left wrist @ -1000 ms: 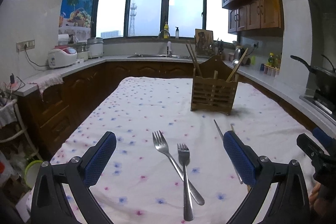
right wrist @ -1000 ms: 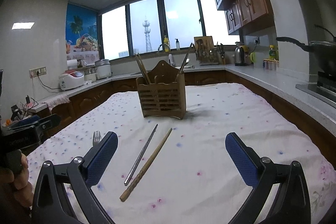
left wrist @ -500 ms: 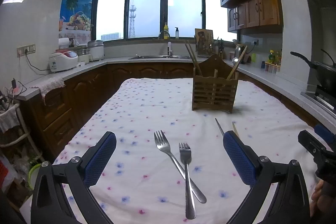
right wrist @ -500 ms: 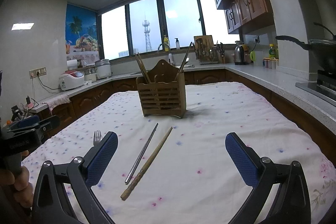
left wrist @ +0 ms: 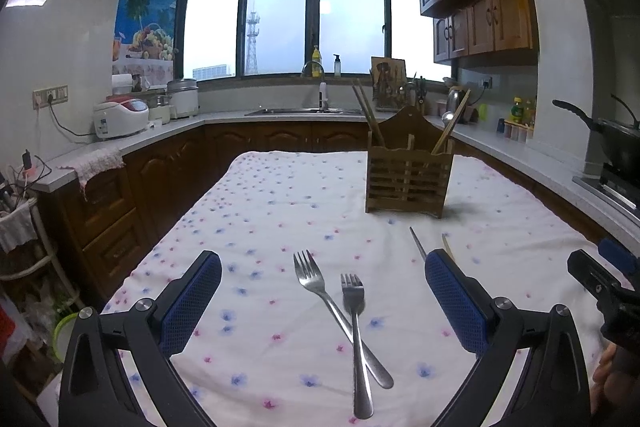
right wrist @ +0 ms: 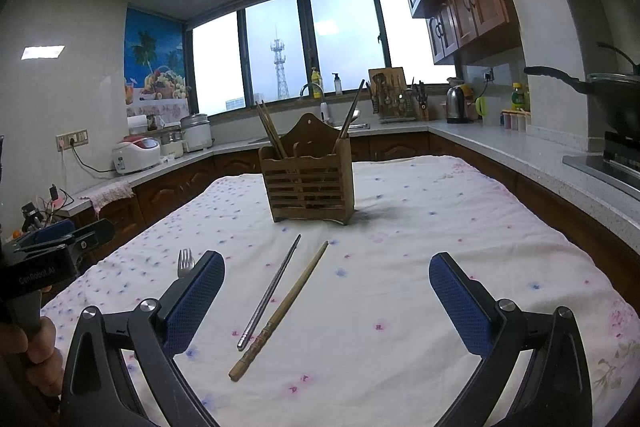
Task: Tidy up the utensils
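Observation:
Two steel forks [left wrist: 348,323] lie crossed on the flowered cloth, between the fingers of my left gripper [left wrist: 322,291], which is open and above them. A metal chopstick [right wrist: 270,291] and a wooden chopstick [right wrist: 282,311] lie side by side in front of my right gripper [right wrist: 326,295], also open and holding nothing. The slatted wooden utensil holder [right wrist: 308,183] stands upright farther back on the table, with several chopsticks leaning in it. In the left wrist view the holder [left wrist: 406,183] is ahead to the right. One fork's tines [right wrist: 185,263] peek past my right gripper's left finger.
The cloth-covered table [right wrist: 440,227] is ringed by kitchen counters [right wrist: 520,151] with wooden cabinets. A wok [right wrist: 608,95] sits on the stove at the right. A hand [right wrist: 36,343] holds the left gripper at the right wrist view's left edge.
Both views have shifted only slightly; the left gripper has drifted a little relative to the forks. Nothing was grasped or released.

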A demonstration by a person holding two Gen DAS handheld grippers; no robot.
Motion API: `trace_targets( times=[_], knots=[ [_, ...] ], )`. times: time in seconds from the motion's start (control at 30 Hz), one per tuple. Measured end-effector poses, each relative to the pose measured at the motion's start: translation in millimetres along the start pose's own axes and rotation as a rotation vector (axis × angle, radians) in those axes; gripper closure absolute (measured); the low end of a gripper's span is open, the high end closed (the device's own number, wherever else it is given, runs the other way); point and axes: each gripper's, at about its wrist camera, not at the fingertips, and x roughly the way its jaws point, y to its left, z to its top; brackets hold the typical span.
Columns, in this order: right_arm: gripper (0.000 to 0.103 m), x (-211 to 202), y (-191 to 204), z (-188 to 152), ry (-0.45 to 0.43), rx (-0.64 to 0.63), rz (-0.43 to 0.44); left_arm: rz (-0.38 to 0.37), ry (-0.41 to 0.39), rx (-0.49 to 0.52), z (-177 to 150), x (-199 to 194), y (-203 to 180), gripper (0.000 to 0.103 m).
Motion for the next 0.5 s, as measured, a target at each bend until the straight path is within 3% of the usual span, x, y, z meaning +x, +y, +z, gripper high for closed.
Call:
trace_targets(
  times=[0.5],
  knots=[
    [0.000,-1.9,-0.1,1.2,-0.003,0.014,-0.003,0.007,-0.014,0.010,-3.7,-1.8,-0.9,0.001]
  ],
)
